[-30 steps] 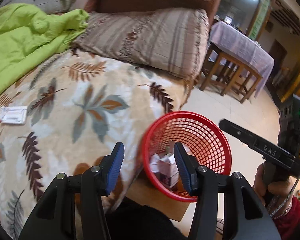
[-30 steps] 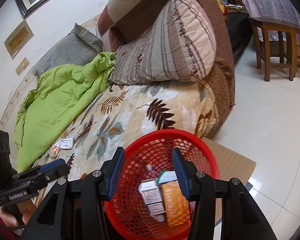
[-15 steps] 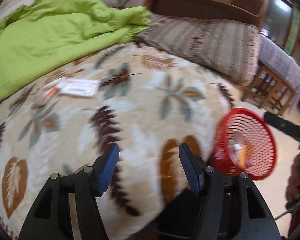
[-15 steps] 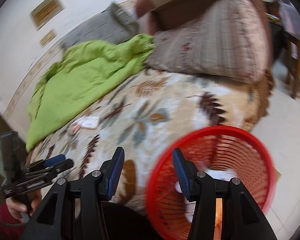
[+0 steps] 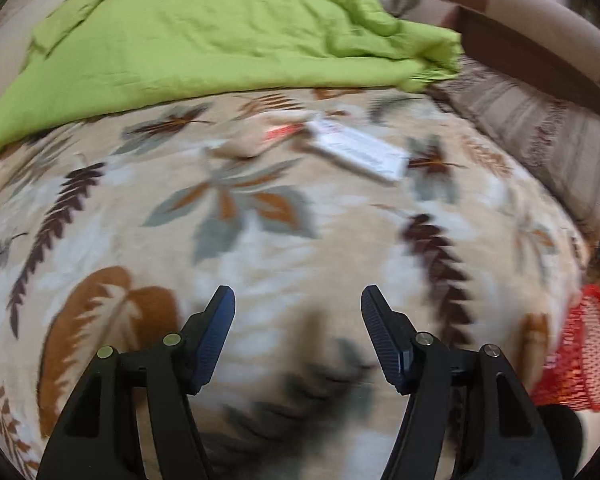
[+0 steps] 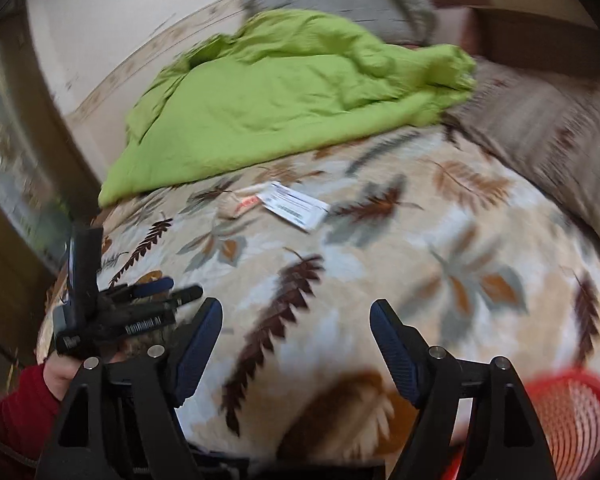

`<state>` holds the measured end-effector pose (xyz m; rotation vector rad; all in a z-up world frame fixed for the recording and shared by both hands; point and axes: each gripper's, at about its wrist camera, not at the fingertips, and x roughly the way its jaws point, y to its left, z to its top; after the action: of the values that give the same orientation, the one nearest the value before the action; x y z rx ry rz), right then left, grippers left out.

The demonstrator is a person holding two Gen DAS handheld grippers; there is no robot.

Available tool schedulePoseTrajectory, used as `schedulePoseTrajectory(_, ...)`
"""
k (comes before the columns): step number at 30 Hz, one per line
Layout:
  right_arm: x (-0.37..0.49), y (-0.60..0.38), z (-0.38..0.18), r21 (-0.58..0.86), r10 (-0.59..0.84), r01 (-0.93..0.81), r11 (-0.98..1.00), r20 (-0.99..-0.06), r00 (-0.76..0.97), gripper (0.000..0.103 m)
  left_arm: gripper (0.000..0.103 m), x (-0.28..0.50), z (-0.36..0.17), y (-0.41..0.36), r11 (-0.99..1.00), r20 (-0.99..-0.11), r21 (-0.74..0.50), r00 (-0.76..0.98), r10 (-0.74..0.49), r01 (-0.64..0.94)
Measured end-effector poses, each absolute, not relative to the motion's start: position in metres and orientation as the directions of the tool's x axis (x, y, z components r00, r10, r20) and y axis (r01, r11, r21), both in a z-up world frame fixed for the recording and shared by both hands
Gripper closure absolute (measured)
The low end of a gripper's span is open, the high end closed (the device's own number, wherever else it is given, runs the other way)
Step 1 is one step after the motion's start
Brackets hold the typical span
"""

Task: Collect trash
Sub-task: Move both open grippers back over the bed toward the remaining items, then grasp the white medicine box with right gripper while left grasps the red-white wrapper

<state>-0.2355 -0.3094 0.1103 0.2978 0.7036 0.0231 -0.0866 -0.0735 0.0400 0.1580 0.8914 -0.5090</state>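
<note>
On the bed (image 5: 260,248), a flat paper packet (image 5: 356,152) lies toward the far side, a small wrapper (image 5: 260,140) touching its left end. A quilt (image 5: 204,40) lies behind them. A pillow (image 5: 540,140) lies far right; a basket (image 5: 588,356) sits near right, beside the bed.

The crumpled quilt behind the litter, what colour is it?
Bright lime green quilt, plain, clearest in the right wrist view.

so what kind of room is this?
Likely a home bedroom or a living room with a daybed: a leaf-print blanket under a rumpled green quilt, a pillow against a brown backrest, and a red basket beside it.
</note>
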Motion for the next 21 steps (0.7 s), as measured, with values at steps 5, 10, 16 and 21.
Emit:
schedulePoseTrajectory(5, -0.149, -0.304, 0.097, 0.248, 0.157, 0.023, 0.969, -0.681, 0.715, 0.017, 0.038, -0.072, 0.029, -0.056, 0.885, -0.775, -0.068, 0.533, -0.338, 0.461)
schedulePoseTrajectory(10, -0.047, -0.302, 0.066, 0.196, 0.138, 0.016, 0.981, -0.746, 0.652, 0.017, 0.038, -0.059, 0.028, -0.048, 0.894, -0.770, -0.108, 0.532, -0.351, 0.434)
schedulePoseTrajectory(16, 0.028, -0.310, 0.043, 0.160, 0.114, 0.019, 0.987, -0.779, 0.617, 0.017, 0.038, -0.052, 0.024, -0.048, 0.891, -0.777, -0.129, 0.514, -0.363, 0.435)
schedulePoseTrajectory(21, 0.050, -0.306, 0.025, 0.224, 0.205, -0.033, 0.974, -0.813, 0.544, 0.017, 0.038, -0.051, 0.023, -0.051, 0.886, -0.777, -0.133, 0.507, -0.372, 0.445)
